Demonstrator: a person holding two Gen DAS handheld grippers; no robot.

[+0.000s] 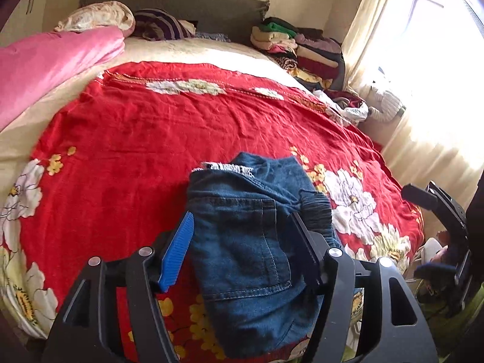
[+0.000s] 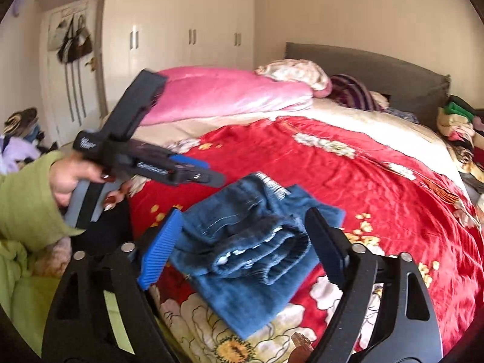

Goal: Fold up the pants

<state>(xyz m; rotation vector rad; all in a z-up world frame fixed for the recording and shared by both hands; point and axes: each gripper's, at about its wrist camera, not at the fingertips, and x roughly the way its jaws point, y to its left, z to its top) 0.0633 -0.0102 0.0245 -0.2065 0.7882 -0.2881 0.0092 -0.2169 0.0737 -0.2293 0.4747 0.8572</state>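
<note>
Folded blue jeans lie in a compact bundle near the foot of a bed, on its red floral bedspread; left claw stands wide, its blue pad and black finger flanking the denim without pressing it; right claw likewise gapes wide above the bundle, holding nothing; pink duvet and stacked clothes sit near the headboard.
</note>
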